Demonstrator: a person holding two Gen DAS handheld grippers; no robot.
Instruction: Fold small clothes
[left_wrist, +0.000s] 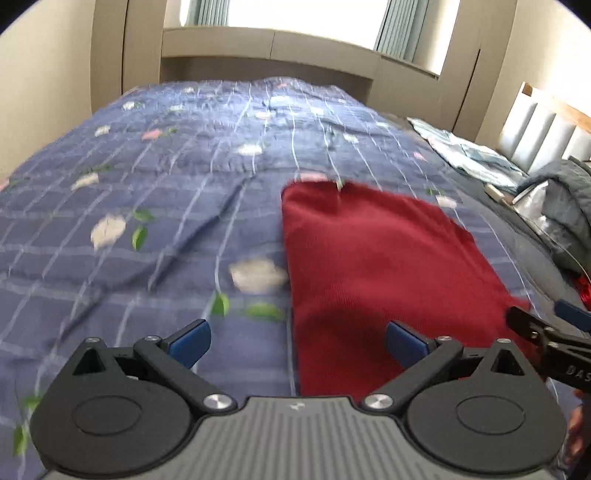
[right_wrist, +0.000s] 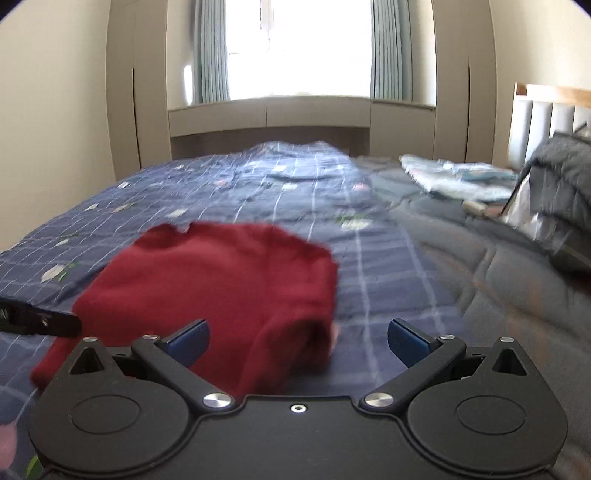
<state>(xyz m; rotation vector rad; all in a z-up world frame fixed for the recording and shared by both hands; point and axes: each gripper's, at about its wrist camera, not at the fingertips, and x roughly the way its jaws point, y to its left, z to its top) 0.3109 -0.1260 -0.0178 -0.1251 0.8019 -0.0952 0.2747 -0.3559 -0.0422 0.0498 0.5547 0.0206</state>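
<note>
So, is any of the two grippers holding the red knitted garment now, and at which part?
Nothing is held. The left gripper and right gripper are both open above the red knitted garment.

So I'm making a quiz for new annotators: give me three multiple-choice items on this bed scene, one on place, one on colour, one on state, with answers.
1. Where does the small garment lie?
A. on the checked bedspread
B. on the window sill
C. on the floor

2. What colour is it?
A. white
B. dark red
C. green

3. How do the two claws stand?
A. both shut on cloth
B. one open, one shut
C. both open, holding nothing

Answers:
1 A, the red garment rests on the blue bedspread.
2 B, its knit is dark red in both views.
3 C, the left claw and right claw both show blue pads spread apart.
</note>
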